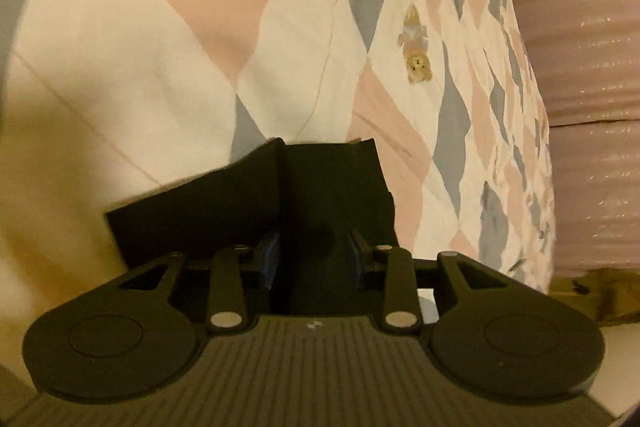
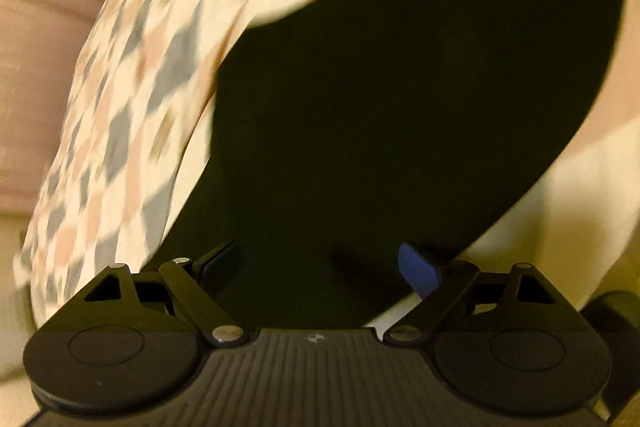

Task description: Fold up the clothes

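Left tongs (image 1: 316,251): mine, apparently pinching a raised fold of the black garment (image 1: 248,203), though all is dark there. Right tongs (image 2: 320,263): spread wide over the same cloth. Garment: lying on the diamond-patterned bedspread (image 1: 160,27). Risk: a shallow pinch lets the fabric slip, spoiling the fold.

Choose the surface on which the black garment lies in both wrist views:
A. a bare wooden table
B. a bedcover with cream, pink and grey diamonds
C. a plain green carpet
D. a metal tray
B: the black garment lies on the bedcover, whose cream, pink and grey diamonds surround it in both views.
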`<state>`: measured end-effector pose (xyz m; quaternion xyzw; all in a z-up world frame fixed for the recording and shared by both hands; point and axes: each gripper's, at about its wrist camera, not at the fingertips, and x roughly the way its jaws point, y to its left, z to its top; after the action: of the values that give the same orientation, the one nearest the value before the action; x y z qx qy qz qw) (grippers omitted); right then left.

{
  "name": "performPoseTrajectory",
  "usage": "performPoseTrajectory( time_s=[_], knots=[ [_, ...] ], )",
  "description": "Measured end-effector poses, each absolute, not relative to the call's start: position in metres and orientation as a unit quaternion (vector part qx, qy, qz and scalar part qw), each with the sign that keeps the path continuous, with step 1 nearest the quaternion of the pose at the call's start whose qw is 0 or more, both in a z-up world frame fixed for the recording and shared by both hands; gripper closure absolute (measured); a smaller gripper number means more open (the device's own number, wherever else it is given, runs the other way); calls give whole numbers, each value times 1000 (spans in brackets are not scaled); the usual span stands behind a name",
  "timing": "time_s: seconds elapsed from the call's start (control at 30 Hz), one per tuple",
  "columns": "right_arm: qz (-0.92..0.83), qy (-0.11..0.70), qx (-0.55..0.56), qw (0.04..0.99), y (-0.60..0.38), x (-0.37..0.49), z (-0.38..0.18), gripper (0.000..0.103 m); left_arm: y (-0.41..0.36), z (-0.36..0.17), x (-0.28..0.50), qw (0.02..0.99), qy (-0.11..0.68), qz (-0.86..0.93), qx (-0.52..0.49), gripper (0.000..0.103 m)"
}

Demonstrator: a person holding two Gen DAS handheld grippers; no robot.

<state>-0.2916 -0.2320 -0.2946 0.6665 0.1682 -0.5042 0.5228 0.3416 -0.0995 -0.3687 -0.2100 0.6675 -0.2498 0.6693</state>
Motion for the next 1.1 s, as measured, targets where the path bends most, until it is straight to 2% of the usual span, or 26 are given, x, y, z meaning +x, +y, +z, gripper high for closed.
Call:
performPoseTrajectory(
  time_s=[0.1,0.13,0.17,0.33,0.53,0.67,0.77,0.83,0.9,0.97,1.03,1.1],
  knots=[
    [-486,175,673,529,-221,-259,-296,15,-104,-374,347,660,676,-257,-204,75],
    [-485,175,673,530,-218,-254,-296,16,-105,-373,348,659,676,-261,-204,84],
    [-485,176,673,530,-215,-249,-294,17,-106,-370,348,662,670,-273,-199,98],
    [-511,163,662,522,-204,-252,-280,17,-97,-302,335,698,581,-401,-122,99],
    [-533,164,655,511,-199,-258,-270,17,-64,-282,315,720,520,-459,-8,98],
    [-521,199,647,521,-202,-240,-272,17,-69,-326,311,712,541,-440,85,98],
    [-509,242,623,543,-203,-220,-268,17,-64,-339,309,712,547,-430,95,95],
    [-497,300,564,587,-203,-198,-259,19,-67,-336,311,711,547,-431,96,94],
    [-462,394,443,660,-197,-161,-248,33,-69,-333,313,710,546,-434,100,93],
    [-407,483,285,721,-177,-120,-244,59,-70,-332,315,709,545,-435,103,92],
    [-348,535,159,753,-156,-88,-247,71,-71,-333,315,709,545,-435,107,91],
    [-308,554,73,770,-138,-64,-254,71,-73,-334,315,709,544,-435,112,91]
  ],
)
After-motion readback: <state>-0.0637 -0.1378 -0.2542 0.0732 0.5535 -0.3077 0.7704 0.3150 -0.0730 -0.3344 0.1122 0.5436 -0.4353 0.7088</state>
